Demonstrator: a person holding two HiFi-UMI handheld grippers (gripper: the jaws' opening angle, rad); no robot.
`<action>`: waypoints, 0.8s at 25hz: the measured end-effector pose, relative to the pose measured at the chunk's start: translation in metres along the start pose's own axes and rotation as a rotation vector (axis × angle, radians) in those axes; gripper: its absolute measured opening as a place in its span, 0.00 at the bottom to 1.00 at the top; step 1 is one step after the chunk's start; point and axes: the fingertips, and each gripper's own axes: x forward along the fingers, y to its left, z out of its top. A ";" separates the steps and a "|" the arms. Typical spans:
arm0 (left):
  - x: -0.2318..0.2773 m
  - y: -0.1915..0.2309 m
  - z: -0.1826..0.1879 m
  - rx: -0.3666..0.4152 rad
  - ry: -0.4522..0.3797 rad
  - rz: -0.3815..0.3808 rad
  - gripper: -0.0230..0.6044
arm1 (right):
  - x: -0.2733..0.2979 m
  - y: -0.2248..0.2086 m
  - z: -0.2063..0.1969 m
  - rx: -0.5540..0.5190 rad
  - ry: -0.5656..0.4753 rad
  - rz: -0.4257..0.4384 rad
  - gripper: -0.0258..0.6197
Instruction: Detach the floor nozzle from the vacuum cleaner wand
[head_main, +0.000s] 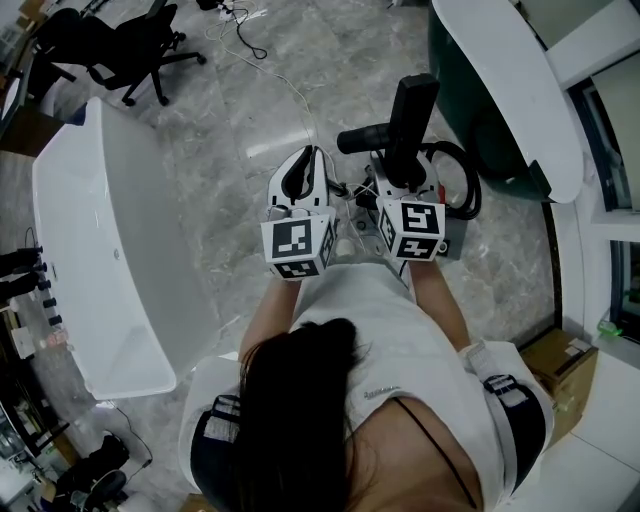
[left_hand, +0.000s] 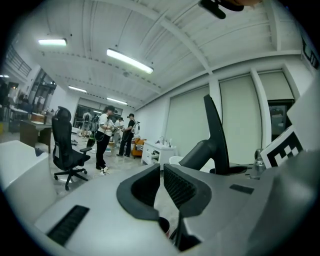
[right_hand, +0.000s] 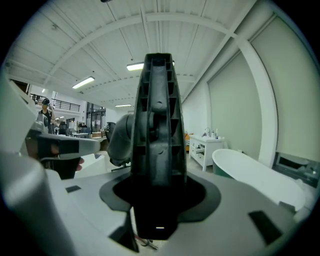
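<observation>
Now your left claw (left_hand: 161, 176) is pinched nearly together on nothing, just left of the wand (head_main: 362, 139), likely poised to pull it. Your right claw (right_hand: 159, 195) clamps the nozzle (right_hand: 157, 125) upright above the floor (head_main: 250, 110), steadying it: black, narrow, ribbed, still joined to the wand.

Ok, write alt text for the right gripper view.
The right gripper clamps an upright black ribbed vacuum part that fills the centre. A white bathtub lies at right, beneath a white ceiling with strip lights.
</observation>
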 end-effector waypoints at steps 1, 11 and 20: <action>0.001 0.000 -0.001 0.004 0.005 0.006 0.07 | 0.000 0.000 0.000 0.001 -0.001 0.002 0.38; 0.005 -0.003 -0.004 0.004 0.028 -0.003 0.04 | 0.001 0.002 0.000 -0.016 0.005 -0.010 0.38; 0.008 -0.002 -0.004 0.028 0.024 -0.012 0.04 | 0.002 0.004 0.001 -0.030 0.003 -0.013 0.38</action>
